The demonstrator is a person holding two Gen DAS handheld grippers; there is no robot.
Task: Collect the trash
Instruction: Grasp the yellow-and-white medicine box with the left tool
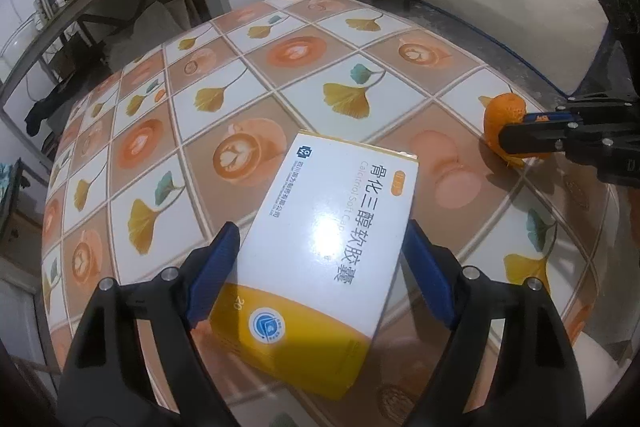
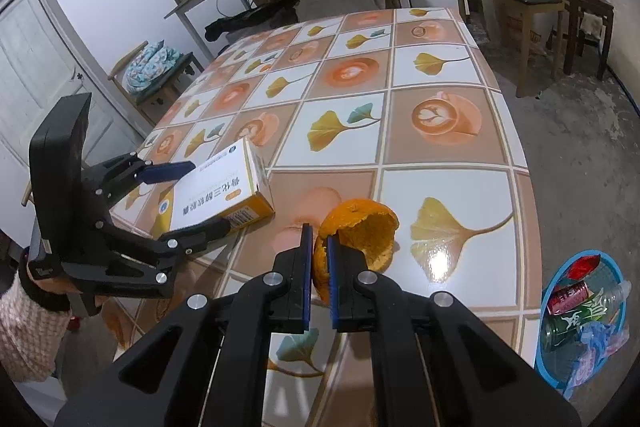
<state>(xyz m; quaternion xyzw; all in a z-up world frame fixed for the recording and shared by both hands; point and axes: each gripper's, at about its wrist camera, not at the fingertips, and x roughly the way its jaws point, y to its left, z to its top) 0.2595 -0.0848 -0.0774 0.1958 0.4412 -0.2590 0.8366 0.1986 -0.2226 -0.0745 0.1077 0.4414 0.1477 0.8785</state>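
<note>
Room: a tiled-pattern table (image 1: 280,75) with ginkgo leaves and coffee cups, chairs and a cluttered shelf behind it.
Left wrist view: the medicine box (image 1: 320,251) lies flat on the table, its long axis running straight ahead between the fingers of the left gripper (image 1: 320,267).
Left jaws: spread wide, straddling the box, one blue pad at each long side; a firm grasp isn't clear yet.
Beyond the box: the orange peel (image 1: 502,115) sits to its right, with the other tool on it.
Right wrist view: the right gripper (image 2: 319,259) is clenched on the orange peel (image 2: 360,227), just right of the medicine box (image 2: 224,191).
Only here: a blue trash basket (image 2: 548,367) on the floor, far right of the box, already holding bottles and wrappers.
Judgement: the right hand is nearer the basket.
</note>
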